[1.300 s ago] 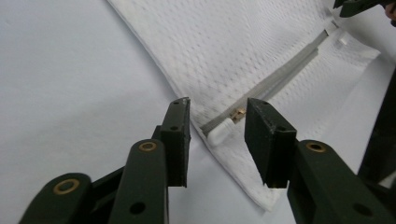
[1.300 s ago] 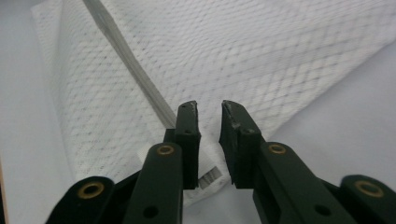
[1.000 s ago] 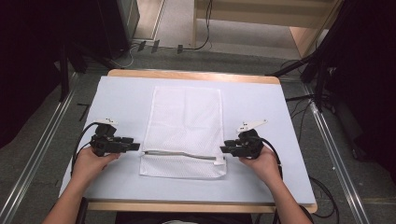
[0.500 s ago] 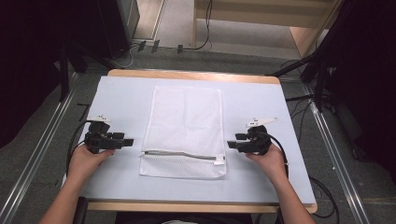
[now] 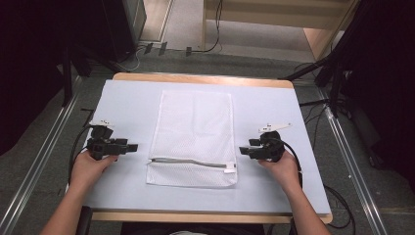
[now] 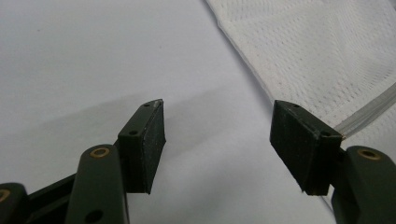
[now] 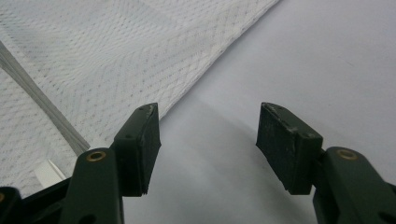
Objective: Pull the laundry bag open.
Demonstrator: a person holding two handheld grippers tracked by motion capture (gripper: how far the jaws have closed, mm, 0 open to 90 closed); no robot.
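Left gripper [image 5: 132, 147] fingers [image 6: 144, 140] spread apart, empty; right gripper [image 5: 243, 150] likewise; both pointing inward.

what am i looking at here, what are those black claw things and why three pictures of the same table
A person sits at a table with a hand-held two-jaw tool in each hand: the left gripper and the right gripper. The high view looks down from above the person's side. The other two pictures come from small cameras riding on each gripper, looking along its black jaws. On the pale cover lies a white mesh laundry bag with a zipper near its front end. Both grippers are open and hold nothing; each sits beside the bag, pointing toward it from either side.
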